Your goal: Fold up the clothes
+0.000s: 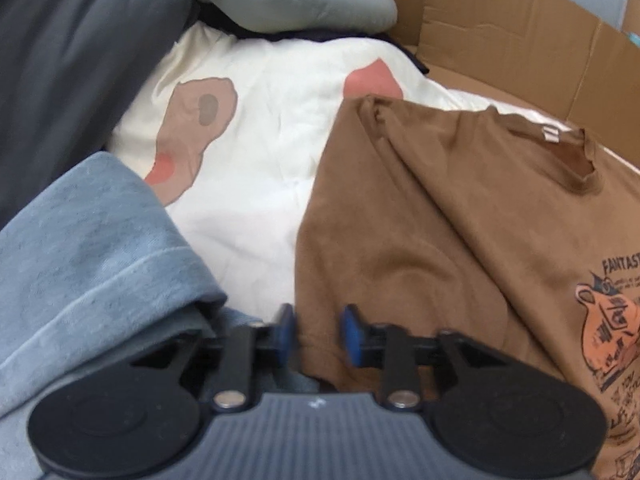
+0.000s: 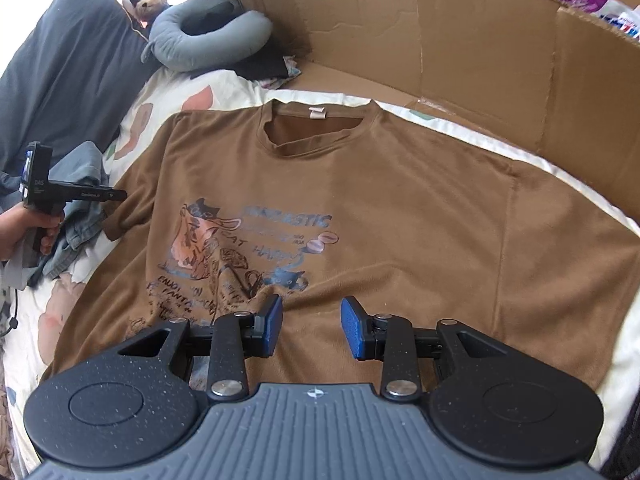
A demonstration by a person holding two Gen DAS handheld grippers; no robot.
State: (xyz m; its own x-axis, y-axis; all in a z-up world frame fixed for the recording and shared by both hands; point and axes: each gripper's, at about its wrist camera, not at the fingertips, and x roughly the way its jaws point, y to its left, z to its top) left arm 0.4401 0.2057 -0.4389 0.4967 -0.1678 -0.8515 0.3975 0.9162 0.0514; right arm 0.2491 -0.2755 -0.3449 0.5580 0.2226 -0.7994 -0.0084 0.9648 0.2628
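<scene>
A brown T-shirt [image 2: 400, 208] with a printed front lies spread flat on the cream bedsheet [image 2: 592, 340], neck toward the far side. My right gripper [image 2: 311, 330] is open just above the shirt's lower middle. My left gripper [image 1: 316, 334] is open at the edge of the shirt's left sleeve [image 1: 380, 264], with the sleeve hem between its blue pads [image 1: 352, 332]. The left gripper also shows in the right wrist view [image 2: 116, 194], held by a hand at the shirt's left sleeve.
A cardboard wall [image 2: 440, 40] stands behind and right of the shirt. A dark grey pillow [image 2: 68, 80], a grey neck pillow [image 2: 208, 36] and a plush toy [image 2: 148, 0] sit at the far left. Crumpled blue-grey clothes [image 1: 92, 248] lie left of the shirt.
</scene>
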